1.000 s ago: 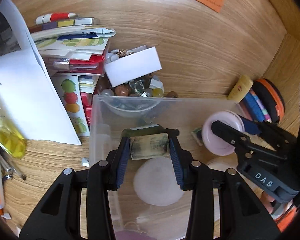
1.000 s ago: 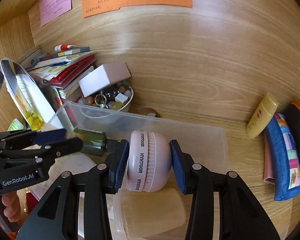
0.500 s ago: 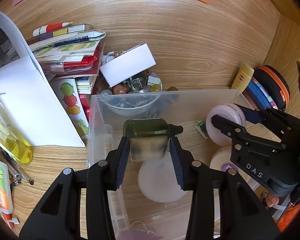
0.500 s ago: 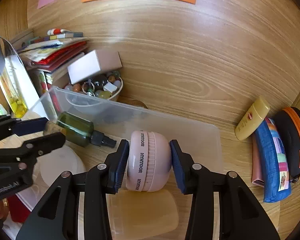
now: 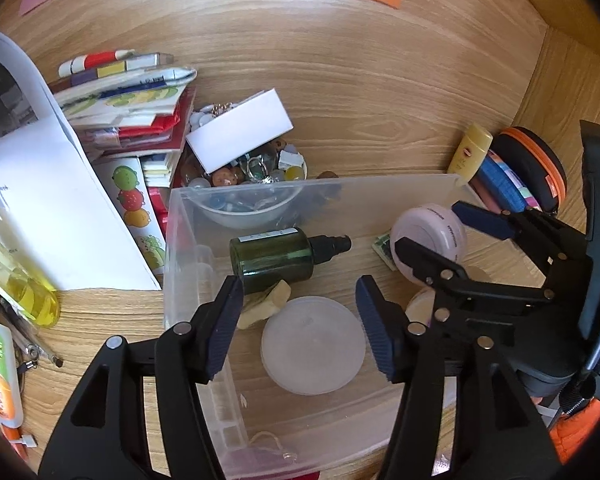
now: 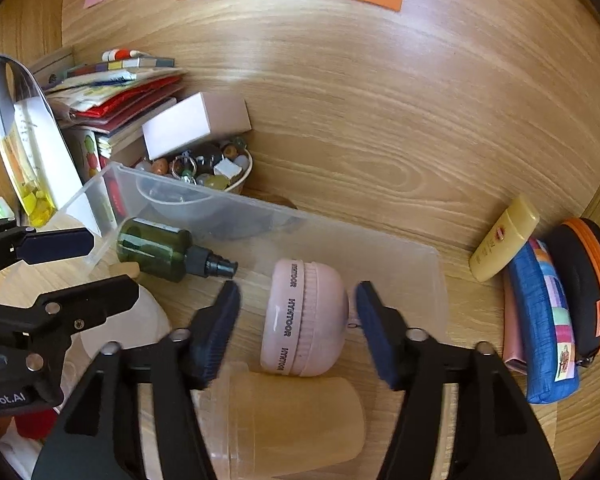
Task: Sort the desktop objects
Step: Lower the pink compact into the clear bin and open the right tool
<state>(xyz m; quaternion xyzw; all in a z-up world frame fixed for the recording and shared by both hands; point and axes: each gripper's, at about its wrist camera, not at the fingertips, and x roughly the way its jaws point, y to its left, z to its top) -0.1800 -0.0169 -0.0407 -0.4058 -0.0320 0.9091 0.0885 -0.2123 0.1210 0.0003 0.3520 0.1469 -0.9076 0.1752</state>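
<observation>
- While its jaws are opening, the left gripper hangs over the clear plastic bin, nothing pressed between its pads; in the left wrist view the green spray bottle lies on the bin floor just beyond the left pad, long axis crosswise, nozzle toward the right gripper.
- A frosted round lid sits directly under the jaws, and the bin's left wall runs close beside the left finger, so room is tight there.
- Seen from the right wrist view, the right gripper is also opening, pads clear of the pink round case, which rests on edge between them above a yellowish cup.
- Bare bin floor lies to its right.
</observation>
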